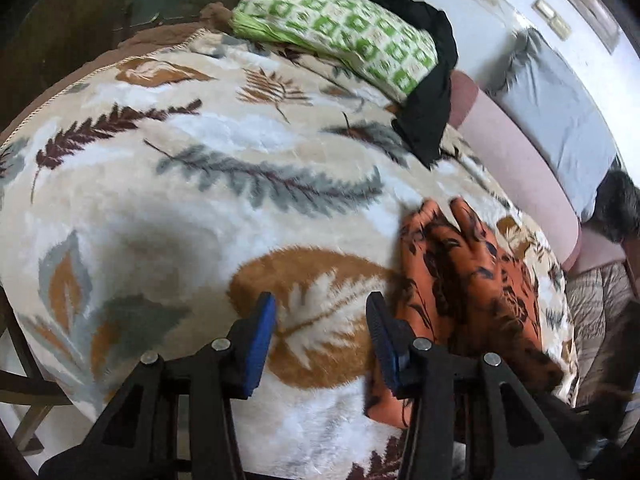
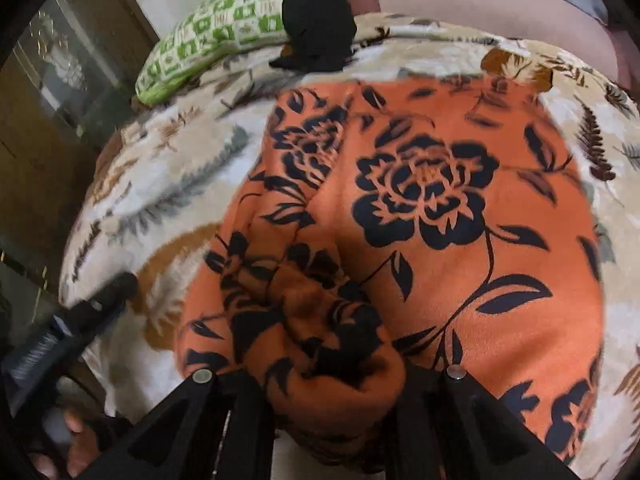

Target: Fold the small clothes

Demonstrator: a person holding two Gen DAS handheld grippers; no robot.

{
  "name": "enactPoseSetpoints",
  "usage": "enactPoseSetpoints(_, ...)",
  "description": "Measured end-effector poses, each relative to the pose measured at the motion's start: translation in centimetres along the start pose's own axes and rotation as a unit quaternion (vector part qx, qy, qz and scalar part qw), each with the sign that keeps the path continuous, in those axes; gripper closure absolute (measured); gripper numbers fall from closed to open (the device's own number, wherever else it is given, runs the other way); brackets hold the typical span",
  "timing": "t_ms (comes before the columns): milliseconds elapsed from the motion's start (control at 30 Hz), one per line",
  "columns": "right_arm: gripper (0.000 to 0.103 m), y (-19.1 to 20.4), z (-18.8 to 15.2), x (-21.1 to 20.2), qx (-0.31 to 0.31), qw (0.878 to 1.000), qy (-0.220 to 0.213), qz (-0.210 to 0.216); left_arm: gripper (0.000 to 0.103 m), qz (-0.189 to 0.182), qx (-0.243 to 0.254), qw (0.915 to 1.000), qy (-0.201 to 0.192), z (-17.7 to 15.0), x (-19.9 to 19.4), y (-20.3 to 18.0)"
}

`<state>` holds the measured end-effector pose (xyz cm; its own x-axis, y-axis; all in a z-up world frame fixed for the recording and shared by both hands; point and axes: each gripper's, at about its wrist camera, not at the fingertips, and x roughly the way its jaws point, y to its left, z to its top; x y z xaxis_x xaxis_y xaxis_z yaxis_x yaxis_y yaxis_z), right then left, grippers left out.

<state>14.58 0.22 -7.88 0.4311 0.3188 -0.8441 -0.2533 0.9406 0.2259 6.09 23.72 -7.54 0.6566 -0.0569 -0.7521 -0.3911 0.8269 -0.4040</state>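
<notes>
Leaf-print blanket (image 2: 168, 168); orange cloth (image 2: 460, 208) in right claw (image 2: 320, 364).

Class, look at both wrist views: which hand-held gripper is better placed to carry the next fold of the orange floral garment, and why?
Right. The right hand-held gripper is already shut on a bunched edge of the orange floral garment, while the left hand-held gripper hangs open over bare leaf-print blanket beside it.

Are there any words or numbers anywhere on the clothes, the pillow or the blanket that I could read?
None: no readable words or numbers anywhere.
Orange cloth: only black flowers.
Green-and-white pillow: only squares; the small marks between them are too blurred to tell.
Leaf blanket: only leaves and feathers.
Black garment: plain.
</notes>
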Motion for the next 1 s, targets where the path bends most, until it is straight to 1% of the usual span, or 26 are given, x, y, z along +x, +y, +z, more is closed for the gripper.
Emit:
enactPoseSetpoints(100,0.092,1.3,1.3,-2.4,-0.015,1.000,-0.025,-0.004,0.055,-0.016,-0.008,0.9998,0.007,0.5,0.3,0.2)
enactPoseSetpoints(167,0.092,2.3,1.8,-3.5,-0.023,0.999,-0.040,-0.012,0.055,-0.021,-0.005,0.9997,0.010,0.4,0.1,0.3)
enactPoseSetpoints(200,0.091,2.9,1.5,-3.3,-0.030,0.999,-0.036,-0.014,0.055,-0.023,-0.004,0.9997,0.010,0.4,0.0,0.3)
enactPoseSetpoints(233,0.088,3.4,1.1,-2.9,-0.037,0.999,-0.026,-0.013,0.055,-0.025,-0.004,0.9996,0.009,0.4,0.0,0.3)
enactPoseSetpoints(267,0.086,4.2,0.5,-1.4,-0.051,0.999,-0.006,-0.015,0.055,-0.026,-0.003,0.9996,0.009,0.4,0.0,0.4)
enactPoseSetpoints(333,0.063,4.9,-0.8,1.8,-0.078,0.996,0.041,0.005,0.055,-0.019,-0.001,0.9998,0.009,0.3,0.1,0.6)
enactPoseSetpoints(367,0.038,4.7,-1.7,2.5,-0.084,0.995,0.050,0.021,0.055,-0.017,-0.001,0.9998,0.012,0.3,0.2,0.7)
enactPoseSetpoints(400,0.034,4.6,-1.8,2.2,-0.084,0.995,0.024,0.039,0.055,-0.019,-0.002,0.9997,0.014,0.3,0.2,0.9)
enactPoseSetpoints(433,0.034,3.9,-1.9,1.2,-0.068,0.995,0.011,0.066,0.055,-0.021,-0.004,0.9997,0.014,0.3,0.2,1.0)
enactPoseSetpoints(500,0.033,2.1,-1.8,-0.6,-0.024,0.992,0.013,0.120,0.055,-0.031,0.001,0.9995,0.010,0.2,-0.1,0.8)
enactPoseSetpoints(533,0.033,1.4,-1.9,-1.6,-0.018,0.991,0.002,0.131,0.055,-0.039,0.007,0.9992,0.009,0.0,-0.3,0.5)
enactPoseSetpoints(600,0.033,-0.5,-2.2,-3.8,0.000,0.990,-0.026,0.142,0.055,-0.064,0.033,0.9973,0.012,-0.5,-0.8,-0.7)
enactPoseSetpoints(667,0.033,-2.5,-2.5,-5.0,0.030,0.988,-0.041,0.145,0.055,-0.092,0.057,0.9938,0.026,-1.2,-1.2,-2.1)
enactPoseSetpoints(767,0.033,-5.5,-3.7,-6.5,0.062,0.986,-0.055,0.144,0.055,-0.112,0.107,0.9873,0.033,-2.7,-2.5,-4.6)
enactPoseSetpoints(800,0.033,-6.5,-4.4,-7.2,0.075,0.984,-0.058,0.151,0.053,-0.114,0.120,0.9857,0.029,-3.1,-2.9,-5.2)
enactPoseSetpoints(833,0.033,-7.2,-4.7,-7.3,0.082,0.982,-0.058,0.159,0.048,-0.114,0.132,0.9844,0.025,-3.6,-3.2,-5.8)
enactPoseSetpoints(867,0.033,-7.6,-5.0,-7.4,0.089,0.981,-0.059,0.164,0.047,-0.110,0.142,0.9834,0.025,-3.9,-3.2,-6.4)
enactPoseSetpoints(933,0.033,-8.8,-5.7,-7.9,0.109,0.976,-0.069,0.174,0.047,-0.093,0.149,0.9836,0.042,-4.3,-2.2,-7.1)
enactPoseSetpoints(1000,0.033,-9.9,-6.1,-8.2,0.120,0.974,-0.075,0.179,0.048,-0.080,0.141,0.9842,0.070,-4.5,-0.3,-7.2)
